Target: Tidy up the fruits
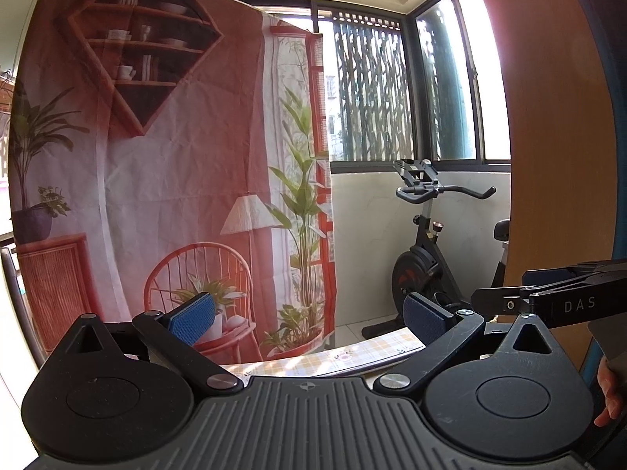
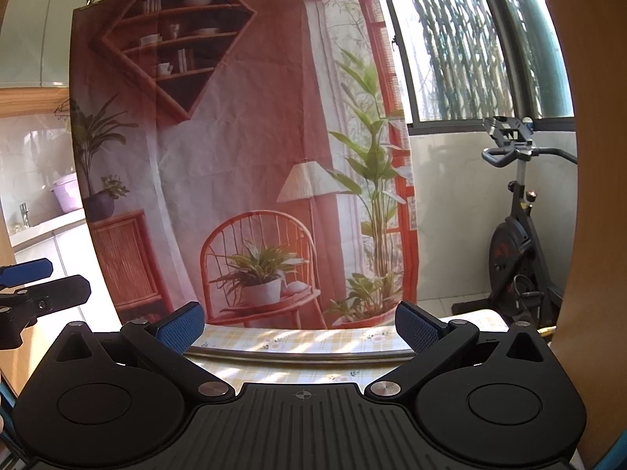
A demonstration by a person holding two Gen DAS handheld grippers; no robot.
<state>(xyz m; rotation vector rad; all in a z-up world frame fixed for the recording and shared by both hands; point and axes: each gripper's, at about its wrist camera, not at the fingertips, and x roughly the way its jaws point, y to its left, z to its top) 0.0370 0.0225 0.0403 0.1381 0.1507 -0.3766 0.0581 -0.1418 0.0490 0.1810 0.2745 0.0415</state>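
No fruit shows in either view. My left gripper [image 1: 309,319] is raised above the table, open wide, with nothing between its blue pads [image 1: 191,319]. My right gripper [image 2: 299,329] is likewise open and empty, its blue pads [image 2: 417,329] spread far apart. In the left wrist view the right gripper [image 1: 548,297] reaches in from the right edge. In the right wrist view the left gripper [image 2: 43,286] pokes in from the left edge. Both point nearly level across the table's far edge.
A table with a yellow checked cloth [image 2: 298,342] lies just below the fingers. Behind it hangs a printed backdrop of a room [image 2: 243,149]. An exercise bike [image 1: 431,250] stands by the window at the right. A wooden panel [image 1: 556,117] rises on the right side.
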